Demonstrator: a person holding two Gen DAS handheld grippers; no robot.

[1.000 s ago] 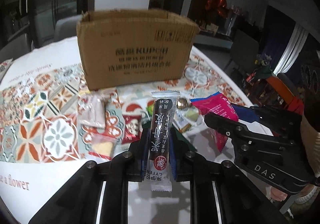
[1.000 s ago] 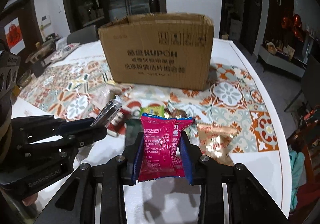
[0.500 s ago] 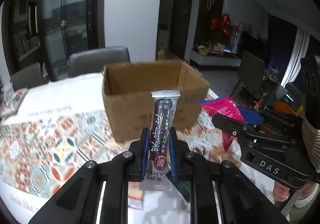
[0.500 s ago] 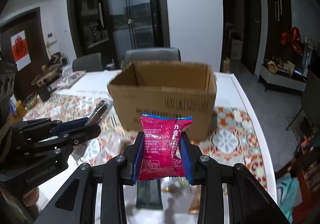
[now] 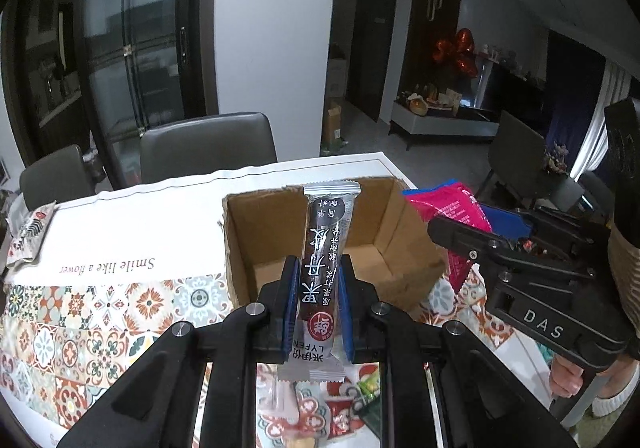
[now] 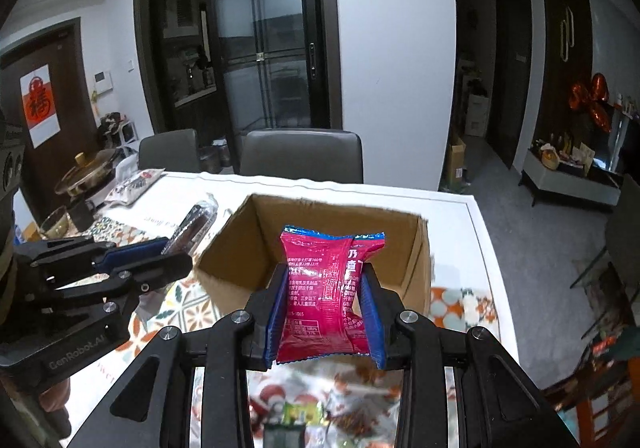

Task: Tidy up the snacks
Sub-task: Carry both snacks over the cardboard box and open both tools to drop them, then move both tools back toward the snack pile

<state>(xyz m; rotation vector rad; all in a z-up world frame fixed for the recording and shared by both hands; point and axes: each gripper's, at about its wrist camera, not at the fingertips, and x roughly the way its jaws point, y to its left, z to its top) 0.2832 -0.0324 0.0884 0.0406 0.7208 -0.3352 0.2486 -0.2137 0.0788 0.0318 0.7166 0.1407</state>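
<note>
Broadly, largest first:
Table (image 5: 100, 232): spread with a white cloth bearing patterned tiles.
Cardboard box (image 5: 256, 240): open-topped, upright on the cloth, inside bare where visible; seen behind both held snacks.
Chairs (image 5: 208, 144): grey, tucked at the far edge of the table.
Right gripper (image 6: 325, 312): clamped narrowly on a pink snack packet (image 6: 326, 288), held upright, in front of the box opening in this view.
Left gripper (image 5: 318, 300): pinched tight on a dark snack bar (image 5: 323, 264), silver-ended, standing upright against the box opening.
Loose snacks (image 5: 336, 408): small wrappers lying on the cloth, near side of the box, below the jaws; blurred in the right wrist view.
</note>
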